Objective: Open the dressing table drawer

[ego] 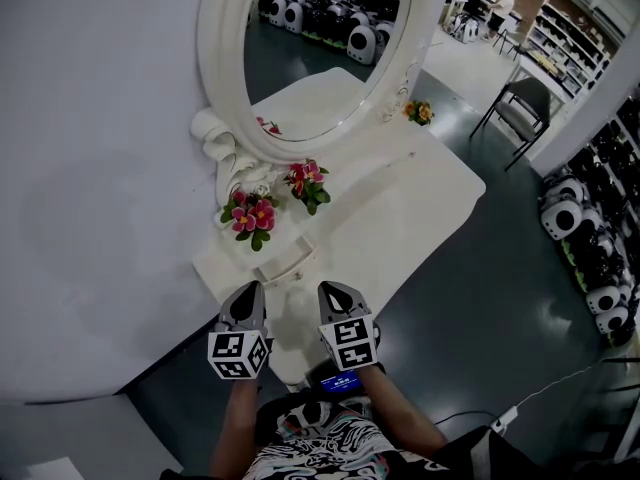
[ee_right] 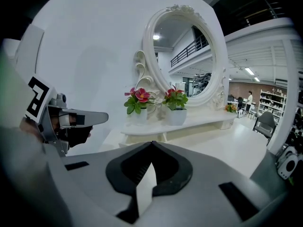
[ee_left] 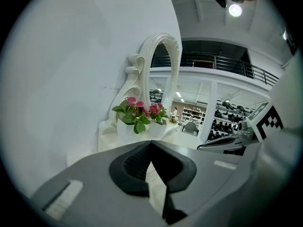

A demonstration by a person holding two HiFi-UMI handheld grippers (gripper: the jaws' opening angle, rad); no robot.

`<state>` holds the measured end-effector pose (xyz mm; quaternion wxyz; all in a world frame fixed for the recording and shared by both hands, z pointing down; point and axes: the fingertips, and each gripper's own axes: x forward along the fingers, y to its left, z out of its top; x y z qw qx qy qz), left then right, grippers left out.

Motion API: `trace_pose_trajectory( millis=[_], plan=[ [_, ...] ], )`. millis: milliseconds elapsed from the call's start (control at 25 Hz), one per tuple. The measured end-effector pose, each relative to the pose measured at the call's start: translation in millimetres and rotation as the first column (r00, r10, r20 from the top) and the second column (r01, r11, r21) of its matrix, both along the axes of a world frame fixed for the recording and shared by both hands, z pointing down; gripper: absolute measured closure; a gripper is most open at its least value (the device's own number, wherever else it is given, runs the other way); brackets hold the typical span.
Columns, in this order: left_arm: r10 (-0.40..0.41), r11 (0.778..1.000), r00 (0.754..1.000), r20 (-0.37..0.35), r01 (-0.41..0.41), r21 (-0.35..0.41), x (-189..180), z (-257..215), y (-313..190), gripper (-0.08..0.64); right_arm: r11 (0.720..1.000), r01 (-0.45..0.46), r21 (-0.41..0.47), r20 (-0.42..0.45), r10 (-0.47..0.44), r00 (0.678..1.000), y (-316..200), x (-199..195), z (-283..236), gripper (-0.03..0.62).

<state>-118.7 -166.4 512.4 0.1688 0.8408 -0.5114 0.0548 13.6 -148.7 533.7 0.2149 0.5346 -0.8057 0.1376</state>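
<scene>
A white dressing table (ego: 420,193) stands against the wall, with an oval mirror (ego: 320,38) on it. Below the mirror runs a low raised shelf; its small drawer front with a curved handle (ego: 283,261) faces me and looks closed. My left gripper (ego: 248,290) and right gripper (ego: 335,290) hover side by side just short of that drawer, apart from it. In the left gripper view the left gripper (ee_left: 150,143) has its jaw tips together and holds nothing. The right gripper (ee_right: 152,143) is likewise shut and empty, pointing at the shelf (ee_right: 189,123).
Two pots of pink flowers (ego: 250,214) (ego: 308,180) stand on the shelf by the mirror's foot, and an orange bunch (ego: 419,111) at its far end. A white wall (ego: 90,168) lies to the left. A chair (ego: 522,103) and round white-and-black machines (ego: 580,228) are on the dark floor at right.
</scene>
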Motion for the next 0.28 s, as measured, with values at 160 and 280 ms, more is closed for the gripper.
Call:
trace_pose_trajectory(
  millis=[160,280],
  plan=[
    [0.005,1.0,1.0,0.003,-0.005,-0.001,0.5,-0.3,-0.5,0.558,1.0,-0.006,0.008,0.006,0.006,1.0,-2.0,-0.5,-6.2,0.592],
    [0.005,1.0,1.0,0.004,-0.005,-0.002,0.6,0.0,0.6,0.558,1.0,-0.006,0.01,0.003,0.006,1.0,-2.5,-0.1,-6.2,0.592]
  ],
)
